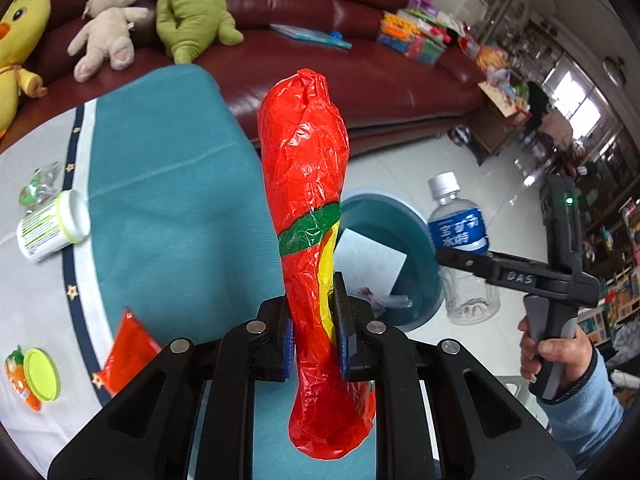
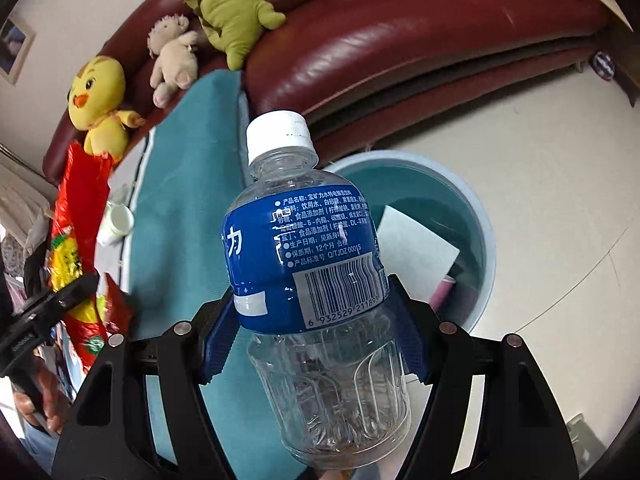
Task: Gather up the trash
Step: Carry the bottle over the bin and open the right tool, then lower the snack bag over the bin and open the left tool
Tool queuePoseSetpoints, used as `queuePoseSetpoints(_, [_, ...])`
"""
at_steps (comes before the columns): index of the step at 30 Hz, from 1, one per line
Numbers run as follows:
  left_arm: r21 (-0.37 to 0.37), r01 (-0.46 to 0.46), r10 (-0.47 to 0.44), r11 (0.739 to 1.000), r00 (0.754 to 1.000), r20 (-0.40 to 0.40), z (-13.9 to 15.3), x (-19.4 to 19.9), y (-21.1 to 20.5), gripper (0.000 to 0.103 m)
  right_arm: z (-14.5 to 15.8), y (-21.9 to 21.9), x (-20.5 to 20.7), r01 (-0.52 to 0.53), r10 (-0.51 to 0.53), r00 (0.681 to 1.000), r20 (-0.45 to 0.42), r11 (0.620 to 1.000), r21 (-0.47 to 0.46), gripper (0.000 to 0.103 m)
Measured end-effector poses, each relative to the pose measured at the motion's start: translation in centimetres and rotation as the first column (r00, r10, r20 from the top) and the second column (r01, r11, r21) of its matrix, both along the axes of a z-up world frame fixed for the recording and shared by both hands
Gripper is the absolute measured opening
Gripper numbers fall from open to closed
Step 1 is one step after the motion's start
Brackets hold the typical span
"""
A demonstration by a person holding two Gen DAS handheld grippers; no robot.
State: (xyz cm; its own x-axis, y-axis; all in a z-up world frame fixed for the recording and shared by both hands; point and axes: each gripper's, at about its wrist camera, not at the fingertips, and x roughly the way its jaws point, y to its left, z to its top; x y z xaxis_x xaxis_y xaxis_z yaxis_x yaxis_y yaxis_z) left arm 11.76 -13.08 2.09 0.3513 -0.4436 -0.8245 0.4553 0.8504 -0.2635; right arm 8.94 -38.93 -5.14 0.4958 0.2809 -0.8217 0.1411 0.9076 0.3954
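On the left, my left tool (image 1: pixel 314 332) is clamped on a red wrapper (image 1: pixel 306 184), gripped low so it stands up over the desk (image 1: pixel 168 184) edge. Just right, on the floor, sits the bin (image 1: pixel 416 240), paper inside. My right tool (image 2: pixel 316 332) pinches an empty bottle (image 2: pixel 316 280) at its waist, near the bin, ready for dropping, I judge.
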Motion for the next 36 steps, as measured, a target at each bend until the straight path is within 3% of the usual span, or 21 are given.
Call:
queuePoseSetpoints(6, [0.018,0.0,0.001,1.0,1.0,-0.024,-1.0,1.0,-1.7,0.017,-2.4,0.4,1.7,-0.052,0.051,0.998,-0.038,0.998,-0.022,0.066])
queuePoseSetpoints(10, [0.026,0.014,-0.013,1.0,0.999,-0.033,-1.5,1.4,-2.7,0.017,-3.9,1.1,2.5,-0.116,0.117,0.991,-0.067,0.993,0.013,0.069])
queuePoseSetpoints(13, [0.034,0.029,-0.028,0.999,0.999,-0.037,-1.8,1.6,-3.6,0.017,-3.6,1.1,2.5,-0.118,0.119,0.991,-0.054,0.993,0.022,0.07])
queuePoseSetpoints(36, [0.029,0.129,-0.126,0.991,0.989,-0.081,-3.8,3.1,-9.4,0.017,-1.3,-5.8,-2.4,0.106,-0.105,0.994,-0.028,0.994,0.023,0.077])
